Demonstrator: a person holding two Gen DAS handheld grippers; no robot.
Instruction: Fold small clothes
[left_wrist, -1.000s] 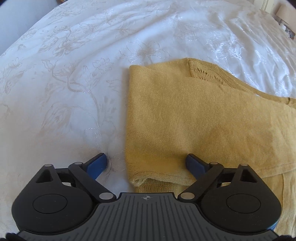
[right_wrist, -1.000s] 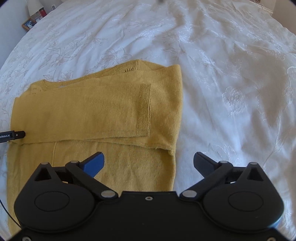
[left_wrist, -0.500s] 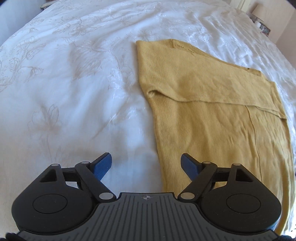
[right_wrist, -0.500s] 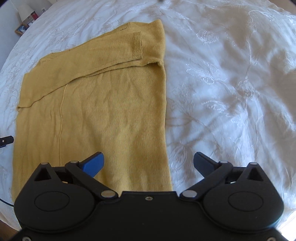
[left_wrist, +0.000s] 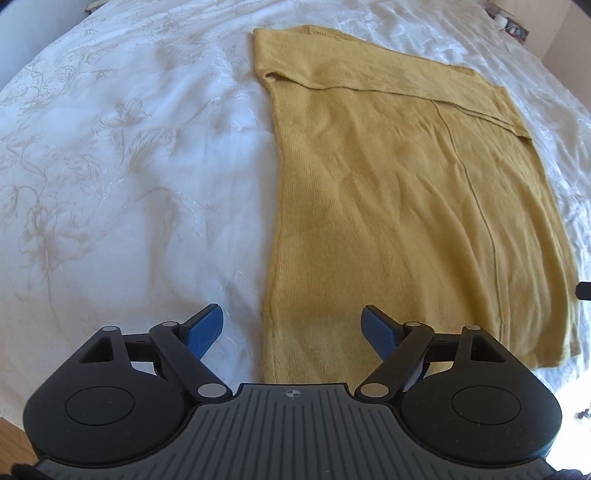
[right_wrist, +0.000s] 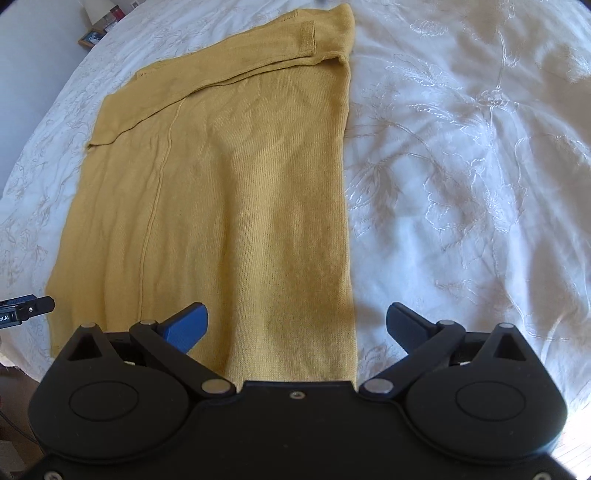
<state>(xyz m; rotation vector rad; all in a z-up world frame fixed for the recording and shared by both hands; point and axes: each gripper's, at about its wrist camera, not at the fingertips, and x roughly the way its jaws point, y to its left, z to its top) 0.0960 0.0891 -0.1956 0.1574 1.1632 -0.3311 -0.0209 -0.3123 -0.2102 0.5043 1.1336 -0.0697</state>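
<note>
White embroidered bedspread (left_wrist: 110, 177) carries our mustard sweater (left_wrist: 406, 192) near the bed's front edge, so we bring left gripper (left_wrist: 291, 328) and right gripper (right_wrist: 297, 325), fingers wide and empty, onto its hem corners together.

A bedroom in a home: a wide bed (right_wrist: 461, 166) spread with a white, flower-embroidered coverlet fills both views. At the far left in the right wrist view, a small wooden bedside shelf (right_wrist: 94, 37) carries a lamp base and framed pictures against a pale wall.
</note>
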